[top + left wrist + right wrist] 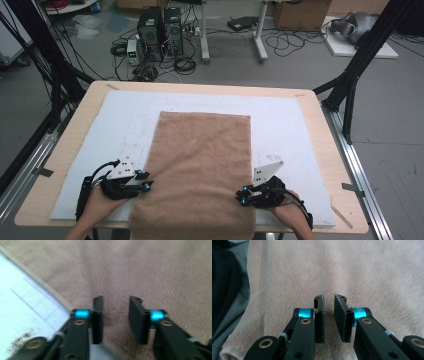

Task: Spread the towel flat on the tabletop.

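Item: one brown towel [200, 170], lying flat down the middle of the frame on a white mat [280, 120] over the tabletop [320, 125], its near end hanging off the bottom edge.

Handling: we judge it soft, limp and light, with a nap that pinches readily; it will sag and fold wherever it goes unsupported. We would take hold at the two long edges close to the near corners.

Left gripper [145, 184]: lower left, at the towel's left edge, hand [97, 205] low behind it. Its fingers [98, 317] stand narrowly apart over the cloth, holding nothing.

Right gripper [242, 196]: lower right, at the right edge, angled inward. Its fingers [320, 317] show a slim gap, cloth beneath, no pinch.
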Demonstrator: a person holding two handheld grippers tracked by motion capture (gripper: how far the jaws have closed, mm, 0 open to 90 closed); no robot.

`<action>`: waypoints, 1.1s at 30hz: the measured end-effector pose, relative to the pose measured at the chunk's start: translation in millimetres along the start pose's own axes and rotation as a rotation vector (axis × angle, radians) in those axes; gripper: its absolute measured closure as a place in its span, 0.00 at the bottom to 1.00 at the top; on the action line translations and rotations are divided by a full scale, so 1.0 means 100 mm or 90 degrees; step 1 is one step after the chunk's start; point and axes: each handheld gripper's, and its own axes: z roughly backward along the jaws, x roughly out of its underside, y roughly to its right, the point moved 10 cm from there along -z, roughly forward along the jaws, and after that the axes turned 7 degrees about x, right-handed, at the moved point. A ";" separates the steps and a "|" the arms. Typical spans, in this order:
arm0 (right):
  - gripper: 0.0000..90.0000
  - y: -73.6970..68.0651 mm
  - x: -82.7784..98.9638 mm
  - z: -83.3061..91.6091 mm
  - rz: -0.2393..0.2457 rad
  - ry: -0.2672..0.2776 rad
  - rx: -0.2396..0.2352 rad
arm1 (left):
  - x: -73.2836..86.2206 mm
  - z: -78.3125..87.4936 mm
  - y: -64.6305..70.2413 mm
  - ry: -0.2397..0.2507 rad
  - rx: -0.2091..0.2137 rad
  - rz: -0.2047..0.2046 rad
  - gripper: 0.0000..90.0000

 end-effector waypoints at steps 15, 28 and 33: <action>0.79 0.11 -0.10 0.04 -0.040 0.043 0.013 | -0.11 0.10 -0.06 0.048 0.001 0.052 0.72; 0.37 0.55 -0.40 0.13 -0.110 0.079 0.085 | -0.39 0.08 -0.16 0.074 0.000 0.058 0.52; 0.30 0.71 -0.54 0.16 -0.120 0.082 0.101 | -0.49 0.12 -0.23 0.093 -0.011 0.067 0.44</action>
